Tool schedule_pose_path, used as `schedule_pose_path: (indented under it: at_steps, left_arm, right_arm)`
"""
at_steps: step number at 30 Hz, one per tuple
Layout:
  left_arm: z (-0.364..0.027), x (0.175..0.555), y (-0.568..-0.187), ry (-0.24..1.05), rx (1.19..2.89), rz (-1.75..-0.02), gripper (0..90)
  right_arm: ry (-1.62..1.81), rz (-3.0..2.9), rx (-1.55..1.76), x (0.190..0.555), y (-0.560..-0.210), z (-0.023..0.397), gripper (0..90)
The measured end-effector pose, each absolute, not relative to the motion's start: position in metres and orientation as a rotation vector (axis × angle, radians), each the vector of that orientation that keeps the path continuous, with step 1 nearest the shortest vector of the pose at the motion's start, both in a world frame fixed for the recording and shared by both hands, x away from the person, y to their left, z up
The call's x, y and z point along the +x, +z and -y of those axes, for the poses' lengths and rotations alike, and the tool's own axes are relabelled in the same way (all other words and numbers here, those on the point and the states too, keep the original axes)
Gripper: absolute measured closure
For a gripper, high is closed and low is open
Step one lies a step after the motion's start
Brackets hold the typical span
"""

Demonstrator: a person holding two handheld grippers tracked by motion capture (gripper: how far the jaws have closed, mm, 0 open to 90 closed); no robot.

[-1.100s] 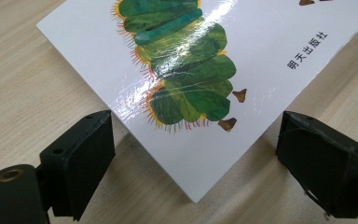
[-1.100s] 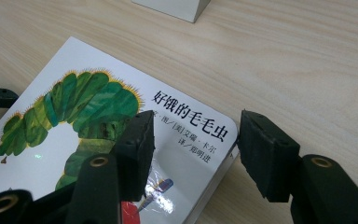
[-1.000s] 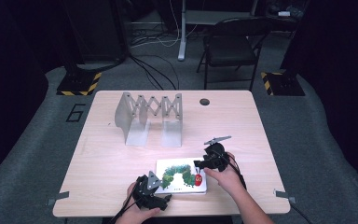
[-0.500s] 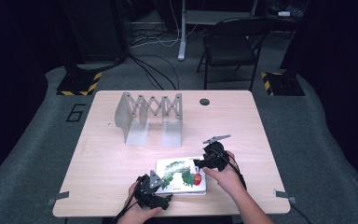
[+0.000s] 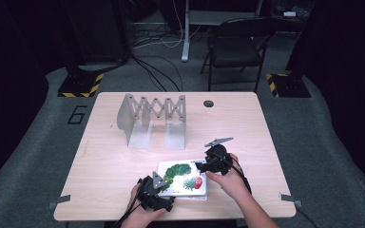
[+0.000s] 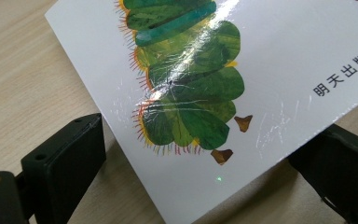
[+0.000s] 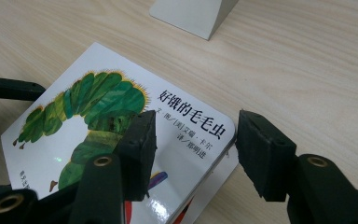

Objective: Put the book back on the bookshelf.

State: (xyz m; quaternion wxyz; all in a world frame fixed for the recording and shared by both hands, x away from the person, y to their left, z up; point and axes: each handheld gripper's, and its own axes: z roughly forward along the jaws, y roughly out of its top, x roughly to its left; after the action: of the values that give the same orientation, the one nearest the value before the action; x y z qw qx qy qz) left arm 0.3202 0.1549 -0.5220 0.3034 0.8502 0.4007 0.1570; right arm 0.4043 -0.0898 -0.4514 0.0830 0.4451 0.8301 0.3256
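A: Briefly, book first. The picture book (image 5: 183, 178) lies flat at the near edge of the desk (image 5: 100, 161), about mid-width, cover up. It has not visibly shifted over the last second.

B: What has changed, then?

A: The left gripper (image 5: 158, 188), at the book's near left corner. Its jaws have just been opening and now stand spread. The corner sits between them, and the one pad in clear sight is off the cover.

B: And the right gripper (image 5: 203, 167)?

A: At the far right corner, drawn in on the book. One jaw is over the cover beside the printed title, the other against the corner's edge. How firm that pinch is cannot be read.

B: Meaning?

A: Judgement only: hold has passed to the right side. The left has let go, so any lift or slide now rests on one corner. Risk is the book pivoting or slipping.

B: Surroundings?

A: The folding metal rack (image 5: 152, 121) stands well apart, far and to the left, with its slots vacant.
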Motion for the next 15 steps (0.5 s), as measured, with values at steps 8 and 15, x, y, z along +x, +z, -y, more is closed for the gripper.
schedule_pose_path:
  at_steps: [8, 15]
  left_arm:
    - [-0.1548, 0.317, -0.5209, 0.479, 2.258, -1.035, 5.2]
    - [-0.1524, 0.3132, -0.5203, 0.538, 2.263, -0.998, 6.7]
  right_arm:
    - [1.015, -2.48, 1.332, 0.4062, -0.4542, 0.0897, 47.8]
    - [1.022, -2.482, 1.32, 0.4075, -0.4567, 0.0881, 47.8]
